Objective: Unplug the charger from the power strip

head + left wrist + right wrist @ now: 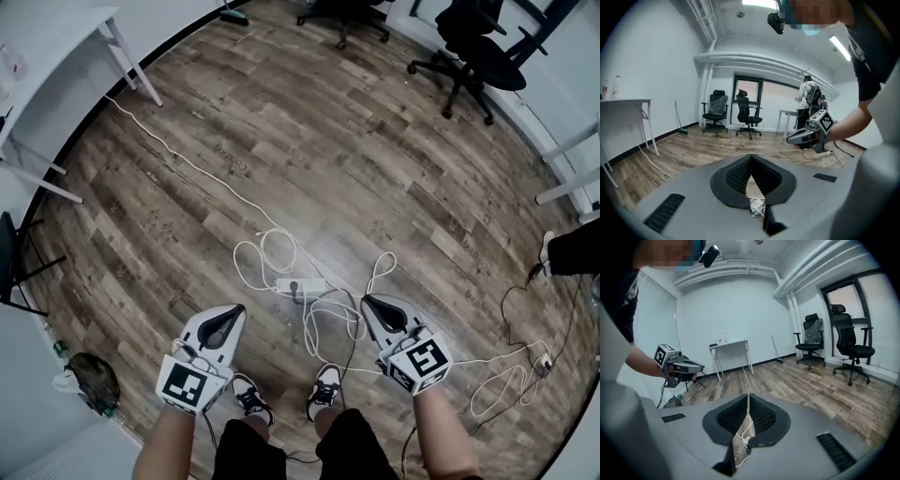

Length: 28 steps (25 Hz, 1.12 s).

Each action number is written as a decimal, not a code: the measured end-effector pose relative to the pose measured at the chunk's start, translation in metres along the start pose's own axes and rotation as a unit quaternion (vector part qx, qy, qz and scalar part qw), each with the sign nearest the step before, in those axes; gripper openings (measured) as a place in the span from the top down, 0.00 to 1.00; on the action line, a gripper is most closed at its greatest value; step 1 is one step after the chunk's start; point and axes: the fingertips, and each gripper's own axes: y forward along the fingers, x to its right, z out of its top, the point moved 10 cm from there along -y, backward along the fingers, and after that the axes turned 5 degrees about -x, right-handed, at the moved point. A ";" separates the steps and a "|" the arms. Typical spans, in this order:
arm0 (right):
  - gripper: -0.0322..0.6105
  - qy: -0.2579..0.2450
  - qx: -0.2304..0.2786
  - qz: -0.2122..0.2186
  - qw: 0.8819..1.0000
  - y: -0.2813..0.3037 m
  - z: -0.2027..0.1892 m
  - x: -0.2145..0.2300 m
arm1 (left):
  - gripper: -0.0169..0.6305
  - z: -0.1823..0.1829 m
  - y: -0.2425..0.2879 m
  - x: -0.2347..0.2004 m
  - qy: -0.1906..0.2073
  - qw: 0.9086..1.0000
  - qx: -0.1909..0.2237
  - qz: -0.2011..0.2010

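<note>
Containers: a dark bundle (91,381) lies by the wall on my left; I cannot tell whether it holds anything.
Counts: two grippers, one power strip, one charger, two black office chairs (476,49), one white table (56,42), my two shoes (249,396).
Left gripper: my left gripper (238,310) has its jaws pressed together tip to tip with nothing between them, and it hangs in the air above the wooden floor (375,159).
Right gripper: my right gripper (367,301) is likewise closed and empty, level with the left one.
Power strip: the white power strip (314,284) lies flat on the floor ahead of my feet, between the two gripper tips and slightly beyond them; neither touches it.
Charger: the dark charger (298,288) sits plugged into the strip, apart from both grippers.
Cables: white cables (323,323) loop around the strip, and one runs off toward the table.
</note>
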 end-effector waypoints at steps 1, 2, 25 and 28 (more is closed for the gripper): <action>0.91 -0.005 -0.007 0.003 1.000 0.018 -0.020 0.004 | 0.95 -0.023 0.012 -0.004 0.002 1.000 -0.007 -0.005; 0.91 -0.009 -0.014 0.006 1.000 0.035 -0.039 0.008 | 0.95 -0.048 0.025 -0.009 0.007 1.000 -0.013 -0.011; 0.73 -0.120 -0.128 0.104 0.979 0.272 -0.370 0.091 | 0.95 -0.400 0.285 -0.062 0.023 0.986 -0.066 -0.149; 0.69 -0.148 -0.152 0.111 0.971 0.292 -0.396 0.090 | 0.95 -0.423 0.305 -0.064 0.003 0.984 -0.073 -0.160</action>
